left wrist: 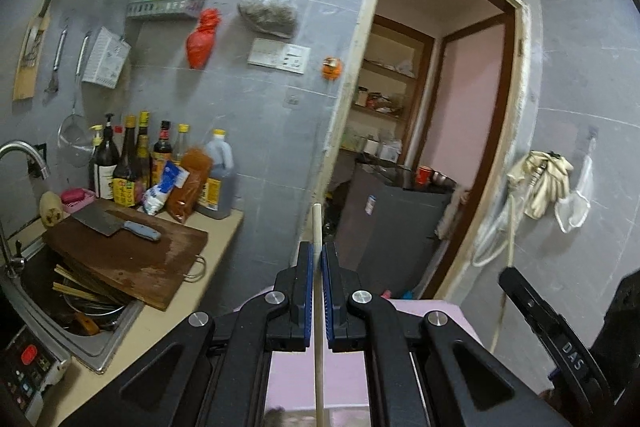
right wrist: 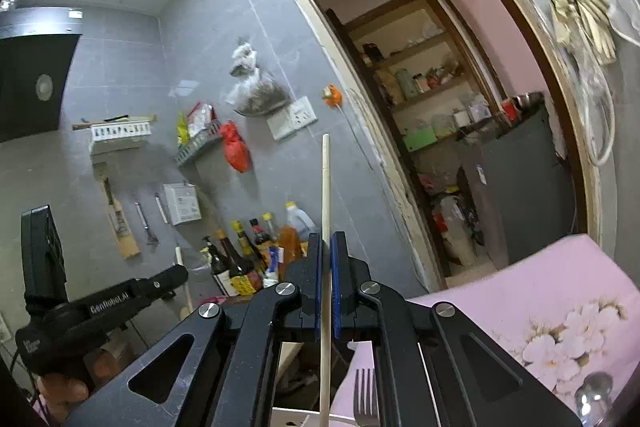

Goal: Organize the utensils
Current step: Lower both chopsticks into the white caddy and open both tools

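**One chopstick pinched in each gripper, both aimed at far wall**

Nearest the lens on the left: left gripper (left wrist: 316,251), fingers (left wrist: 306,267) closed narrow on left chopstick (left wrist: 317,223), blue pads pressing its sides. Long axis straight along the fingers: pale tip poking out past the fingertips toward the doorway (left wrist: 440,107), rear end running back under the camera and out of sight.

Same picture on the right: right gripper (right wrist: 326,247) pinched narrow on right chopstick (right wrist: 326,179), again lengthwise between the pads, more of the stick showing beyond the tips than on the left.

Both sticks raised off the worktop (right wrist: 520,299), roughly parallel, right gripper just right of the left one, apart and not touching.

Below the right gripper, near: fork (right wrist: 366,395) on the pink cloth, tines pointing away, beside a white rim too cropped to identify. Far left: more chopsticks in sink (left wrist: 120,323), under a cutting board (left wrist: 132,259).

Probable step: carrying the pair to storage. Likely crux: keeping each stick in line with its fingers, since a narrow round stick may swivel in the pads on tilting.
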The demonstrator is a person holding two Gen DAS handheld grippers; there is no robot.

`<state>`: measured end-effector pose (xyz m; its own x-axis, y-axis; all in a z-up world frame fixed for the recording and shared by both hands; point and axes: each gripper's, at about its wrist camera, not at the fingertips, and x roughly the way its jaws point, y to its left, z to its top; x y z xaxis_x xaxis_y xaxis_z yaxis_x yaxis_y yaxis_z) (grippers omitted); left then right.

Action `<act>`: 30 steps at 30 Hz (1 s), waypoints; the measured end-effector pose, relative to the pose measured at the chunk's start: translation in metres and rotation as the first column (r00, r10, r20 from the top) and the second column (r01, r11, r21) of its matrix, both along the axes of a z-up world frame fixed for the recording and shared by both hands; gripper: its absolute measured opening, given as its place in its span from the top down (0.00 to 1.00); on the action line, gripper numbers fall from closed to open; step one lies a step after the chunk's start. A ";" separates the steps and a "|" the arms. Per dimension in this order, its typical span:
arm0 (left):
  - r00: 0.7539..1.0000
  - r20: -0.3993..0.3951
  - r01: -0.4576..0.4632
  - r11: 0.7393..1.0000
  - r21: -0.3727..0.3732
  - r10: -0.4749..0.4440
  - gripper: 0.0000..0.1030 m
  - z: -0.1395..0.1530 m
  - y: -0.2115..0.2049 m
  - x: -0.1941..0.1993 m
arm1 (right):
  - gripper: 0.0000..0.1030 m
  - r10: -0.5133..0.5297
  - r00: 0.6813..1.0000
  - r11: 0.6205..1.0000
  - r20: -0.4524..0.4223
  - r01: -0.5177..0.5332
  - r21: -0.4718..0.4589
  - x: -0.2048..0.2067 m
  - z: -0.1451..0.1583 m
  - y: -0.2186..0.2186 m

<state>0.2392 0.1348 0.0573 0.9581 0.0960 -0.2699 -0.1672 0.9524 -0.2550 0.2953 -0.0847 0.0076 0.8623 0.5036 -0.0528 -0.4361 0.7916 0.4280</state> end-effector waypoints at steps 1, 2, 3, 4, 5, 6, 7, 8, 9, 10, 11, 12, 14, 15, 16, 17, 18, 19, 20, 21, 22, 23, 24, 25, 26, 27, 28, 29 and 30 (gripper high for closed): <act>1.000 -0.001 -0.007 1.000 -0.009 0.007 0.95 -0.004 0.005 0.004 | 0.96 -0.007 1.000 1.000 -0.010 0.007 0.004 0.002 -0.007 0.001; 1.000 -0.002 -0.008 1.000 -0.023 0.008 0.95 -0.008 0.011 0.008 | 0.96 -0.015 1.000 1.000 -0.017 0.015 0.007 0.003 -0.012 0.000; 1.000 -0.003 -0.009 0.999 -0.031 0.009 0.95 -0.012 0.014 0.012 | 0.96 -0.022 0.999 1.000 -0.028 0.023 0.013 0.005 -0.018 -0.001; 1.000 -0.005 -0.008 0.999 -0.035 0.008 0.95 -0.014 0.015 0.014 | 0.96 -0.031 0.999 0.999 -0.037 0.032 0.021 0.006 -0.024 -0.002; 1.000 -0.008 -0.002 0.999 -0.041 0.002 0.95 -0.019 0.016 0.018 | 0.96 -0.039 0.998 0.999 -0.044 0.041 0.024 0.008 -0.028 -0.003; 1.000 -0.009 -0.001 0.999 -0.044 0.000 0.95 -0.021 0.017 0.019 | 0.96 -0.051 0.997 0.998 -0.057 0.052 0.026 0.009 -0.034 -0.003; 1.000 -0.014 0.004 0.999 -0.050 -0.004 0.95 -0.027 0.018 0.023 | 0.96 -0.058 0.996 0.998 -0.073 0.060 0.029 0.011 -0.040 -0.004; 1.000 -0.017 0.006 0.999 -0.051 -0.007 0.95 -0.030 0.018 0.025 | 0.96 -0.063 0.995 0.997 -0.083 0.066 0.029 0.013 -0.044 -0.004; 1.000 -0.022 0.010 0.999 -0.051 -0.011 0.95 -0.034 0.017 0.026 | 0.96 -0.070 0.993 0.997 -0.094 0.073 0.026 0.014 -0.049 -0.004; 0.999 -0.029 0.016 0.999 -0.049 -0.018 0.95 -0.038 0.016 0.027 | 0.96 -0.073 0.993 0.997 -0.098 0.075 0.024 0.014 -0.052 -0.004; 0.999 -0.034 0.020 0.999 -0.042 -0.021 0.95 -0.042 0.014 0.027 | 0.96 -0.076 0.991 0.997 -0.106 0.078 0.017 0.015 -0.057 -0.004; 0.999 -0.039 0.023 0.999 -0.033 -0.025 0.95 -0.046 0.012 0.027 | 0.96 -0.078 0.991 0.997 -0.111 0.080 0.012 0.015 -0.060 -0.003; 0.998 -0.051 0.027 1.000 -0.013 -0.027 0.95 -0.055 0.008 0.027 | 0.96 -0.081 0.989 0.997 -0.120 0.082 0.006 0.016 -0.065 -0.003; 0.998 -0.057 0.029 1.000 -0.007 -0.029 0.95 -0.058 0.006 0.027 | 0.96 -0.083 0.988 0.996 -0.128 0.084 0.002 0.017 -0.069 -0.003; 0.998 -0.060 0.031 1.000 -0.004 -0.031 0.95 -0.060 0.005 0.027 | 0.96 -0.084 0.988 0.996 -0.129 0.084 -0.002 0.017 -0.070 -0.003; 0.998 -0.063 0.031 1.000 0.001 -0.031 0.95 -0.063 0.004 0.027 | 0.96 -0.084 0.988 0.996 -0.130 0.084 -0.006 0.017 -0.071 -0.003; 0.997 -0.066 0.033 0.999 0.006 -0.033 0.95 -0.064 0.003 0.026 | 0.96 -0.085 0.988 0.996 -0.132 0.084 -0.011 0.018 -0.073 -0.002; 0.997 -0.070 0.037 0.999 0.013 -0.036 0.95 -0.066 0.001 0.026 | 0.96 -0.083 0.988 0.997 -0.133 0.082 -0.014 0.019 -0.074 -0.002; 0.997 -0.072 0.040 0.999 0.015 -0.039 0.95 -0.067 0.001 0.026 | 0.96 -0.082 0.988 0.997 -0.132 0.081 -0.017 0.019 -0.075 -0.002; 0.996 -0.074 0.042 0.999 0.017 -0.041 0.95 -0.068 0.000 0.026 | 0.96 -0.081 0.988 0.997 -0.130 0.079 -0.022 0.018 -0.075 -0.002; 0.996 -0.077 0.045 0.999 0.019 -0.044 0.95 -0.069 0.000 0.026 | 0.96 -0.078 0.989 0.997 -0.126 0.075 -0.029 0.018 -0.075 -0.002; 0.996 -0.081 0.049 0.999 0.020 -0.047 0.95 -0.069 -0.001 0.026 | 0.96 -0.076 0.989 0.997 -0.125 0.072 -0.034 0.018 -0.075 -0.002; 0.995 -0.084 0.051 0.999 0.021 -0.049 0.95 -0.070 0.000 0.027 | 0.96 -0.073 0.990 0.997 -0.123 0.068 -0.040 0.017 -0.076 -0.002; 0.995 -0.088 0.053 0.998 0.021 -0.051 0.95 -0.070 0.000 0.026 | 0.96 -0.070 0.990 0.997 -0.122 0.065 -0.044 0.017 -0.076 -0.001; 0.994 -0.093 0.057 0.998 0.019 -0.055 0.95 -0.070 0.000 0.026 | 0.96 -0.068 0.990 0.997 -0.121 0.062 -0.048 0.017 -0.076 -0.001; 0.994 -0.098 0.058 0.998 0.016 -0.056 0.95 -0.071 0.000 0.025 | 0.96 -0.067 0.990 0.997 -0.121 0.061 -0.051 0.016 -0.076 -0.001; 0.993 -0.101 0.059 0.998 0.014 -0.057 0.95 -0.071 0.001 0.025 | 0.96 -0.065 0.990 0.997 -0.122 0.059 -0.054 0.016 -0.077 0.000; 0.992 -0.107 0.063 0.998 0.011 -0.061 0.95 -0.072 0.001 0.025 | 0.96 -0.063 0.990 0.997 -0.124 0.057 -0.056 0.016 -0.077 0.000; 0.992 -0.113 0.065 0.998 0.008 -0.064 0.95 -0.072 0.001 0.024 | 0.96 -0.062 0.990 0.997 -0.127 0.054 -0.060 0.015 -0.077 0.000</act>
<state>0.2635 0.1362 -0.0148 0.9258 0.0388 -0.3759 -0.1327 0.9648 -0.2273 0.3105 -0.0844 -0.0698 0.8741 0.4460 -0.1923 -0.3328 0.8383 0.4318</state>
